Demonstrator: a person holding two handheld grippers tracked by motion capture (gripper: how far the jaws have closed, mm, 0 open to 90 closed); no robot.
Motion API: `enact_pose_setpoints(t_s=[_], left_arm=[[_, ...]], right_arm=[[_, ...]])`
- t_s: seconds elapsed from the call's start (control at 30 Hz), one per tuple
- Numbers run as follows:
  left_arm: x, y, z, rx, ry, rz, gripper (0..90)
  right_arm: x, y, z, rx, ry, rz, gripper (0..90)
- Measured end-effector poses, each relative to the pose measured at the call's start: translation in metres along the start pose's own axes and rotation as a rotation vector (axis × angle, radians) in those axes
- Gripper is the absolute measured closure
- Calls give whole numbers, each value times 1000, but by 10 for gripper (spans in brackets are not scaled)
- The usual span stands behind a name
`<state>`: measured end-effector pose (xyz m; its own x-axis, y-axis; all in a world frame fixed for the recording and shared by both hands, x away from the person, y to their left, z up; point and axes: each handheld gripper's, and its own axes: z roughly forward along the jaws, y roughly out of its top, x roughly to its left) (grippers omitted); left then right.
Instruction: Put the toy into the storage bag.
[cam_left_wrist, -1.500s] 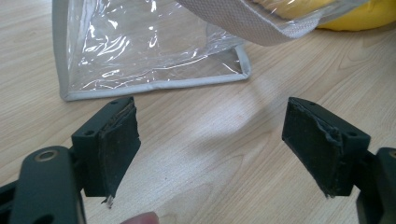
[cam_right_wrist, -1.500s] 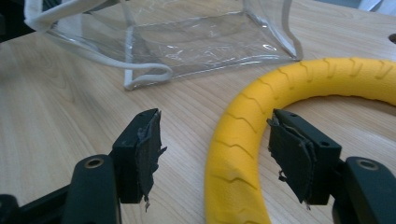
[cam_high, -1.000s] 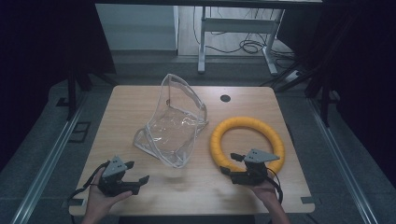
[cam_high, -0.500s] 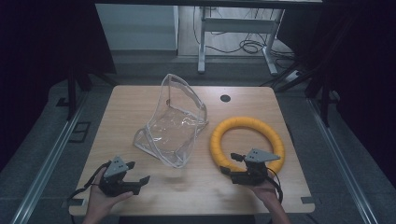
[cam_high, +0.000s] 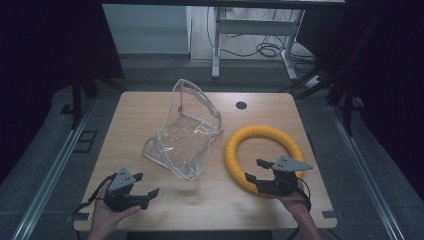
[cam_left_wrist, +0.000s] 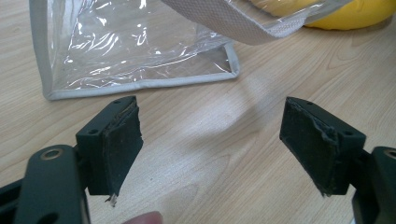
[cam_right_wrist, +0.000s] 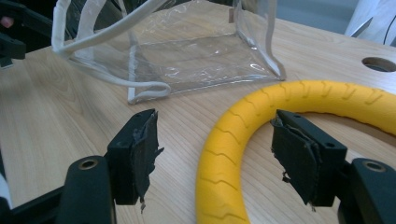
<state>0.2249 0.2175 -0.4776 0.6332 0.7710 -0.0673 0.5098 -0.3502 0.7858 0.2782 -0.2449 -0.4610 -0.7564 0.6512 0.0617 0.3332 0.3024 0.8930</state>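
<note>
Since the earlier frame, the right gripper (cam_high: 254, 171) has lifted slightly over the ribbed yellow foam ring's (cam_high: 235, 161) near arc, its spread jaws just closing in, apparently not yet pinching. Ring lies right of the clear plastic pouch (cam_high: 186, 131), near the wooden table's (cam_high: 125, 115) right edge. Left gripper (cam_high: 145, 184) rests spread over bare wood.

On my desk (cam_high: 150, 112) the bag (cam_high: 187, 131) lies mid-desk, the ring (cam_high: 265, 157) just right of it; the hole (cam_high: 241, 105) sits behind both.
</note>
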Motion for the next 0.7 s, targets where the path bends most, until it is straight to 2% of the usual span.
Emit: enact_pose_setpoints(t_s=[0.07, 0.3, 0.4, 0.47, 0.5, 0.53, 0.6, 0.7], left_arm=[[0, 0, 1, 5, 0, 1, 205], [0, 0, 2, 5, -1, 5, 206], [0, 0, 2, 4, -5, 6, 207], [0, 0, 2, 5, -6, 8, 208], [0, 0, 2, 6, -7, 7, 208], [0, 0, 3, 6, -6, 9, 208], [0, 0, 3, 13, -5, 13, 208], [1, 0, 5, 18, -6, 14, 208]], right_arm=[[-3, 3, -5, 10, 15, 14, 319], [-11, 18, -10, 82, 16, -14, 320], [-14, 25, -8, 133, 20, -22, 329], [-16, 32, -4, 192, 16, -47, 328], [-16, 32, -4, 192, 16, -47, 328], [-17, 36, -1, 234, 21, -64, 326], [-17, 37, 1, 248, 22, -69, 324], [-19, 40, 8, 315, 26, -92, 317]])
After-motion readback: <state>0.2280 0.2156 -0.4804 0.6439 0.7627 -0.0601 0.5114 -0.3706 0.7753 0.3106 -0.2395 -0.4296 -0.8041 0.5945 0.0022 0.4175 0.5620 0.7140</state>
